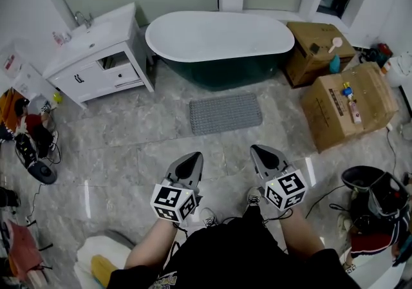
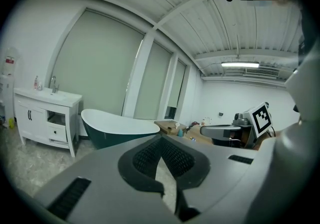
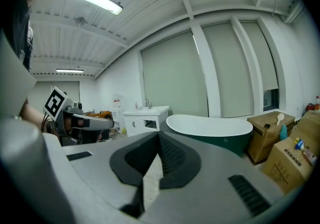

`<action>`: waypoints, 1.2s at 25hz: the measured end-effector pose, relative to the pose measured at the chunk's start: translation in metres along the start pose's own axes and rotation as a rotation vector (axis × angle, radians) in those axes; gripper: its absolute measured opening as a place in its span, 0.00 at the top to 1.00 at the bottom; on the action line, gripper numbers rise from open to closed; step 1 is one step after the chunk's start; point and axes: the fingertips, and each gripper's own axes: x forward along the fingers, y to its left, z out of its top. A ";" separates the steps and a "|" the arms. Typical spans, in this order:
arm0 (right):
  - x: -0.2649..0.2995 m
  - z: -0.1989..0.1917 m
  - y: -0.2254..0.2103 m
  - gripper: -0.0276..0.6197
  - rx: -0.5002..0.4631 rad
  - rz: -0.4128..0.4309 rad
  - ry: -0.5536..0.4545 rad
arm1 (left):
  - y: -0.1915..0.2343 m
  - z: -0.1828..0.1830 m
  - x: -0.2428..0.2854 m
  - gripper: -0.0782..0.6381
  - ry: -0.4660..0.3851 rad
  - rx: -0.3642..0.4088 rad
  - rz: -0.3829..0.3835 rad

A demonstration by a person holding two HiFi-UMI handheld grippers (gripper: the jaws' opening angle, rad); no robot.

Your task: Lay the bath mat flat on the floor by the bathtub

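The grey bath mat [image 1: 225, 112] lies spread flat on the marble floor, just in front of the white and dark green bathtub [image 1: 219, 40]. My left gripper [image 1: 194, 155] and right gripper [image 1: 257, 149] hang side by side close to my body, well short of the mat, pointing toward it. Both are shut with nothing between their jaws. In the left gripper view the left gripper [image 2: 161, 138] looks level at the bathtub [image 2: 117, 125]. From the right gripper [image 3: 159, 133], the bathtub [image 3: 210, 128] is also seen. The mat is hidden in both gripper views.
A white vanity with a sink [image 1: 96, 56] stands left of the tub. Cardboard boxes [image 1: 351, 104] sit at the right, one more [image 1: 318, 49] by the tub's end. Bags and gear [image 1: 32, 146] lie at the left, a black bin [image 1: 370, 185] at the right.
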 end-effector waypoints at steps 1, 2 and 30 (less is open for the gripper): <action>-0.001 -0.003 0.004 0.93 0.005 -0.006 0.001 | 0.001 -0.003 -0.005 0.87 0.003 -0.001 -0.005; -0.002 -0.005 0.009 0.93 0.009 -0.010 0.003 | 0.002 -0.006 -0.010 0.87 0.008 -0.003 -0.009; -0.017 -0.011 0.049 0.93 0.000 -0.036 -0.014 | 0.009 -0.017 -0.051 0.87 -0.006 -0.012 -0.028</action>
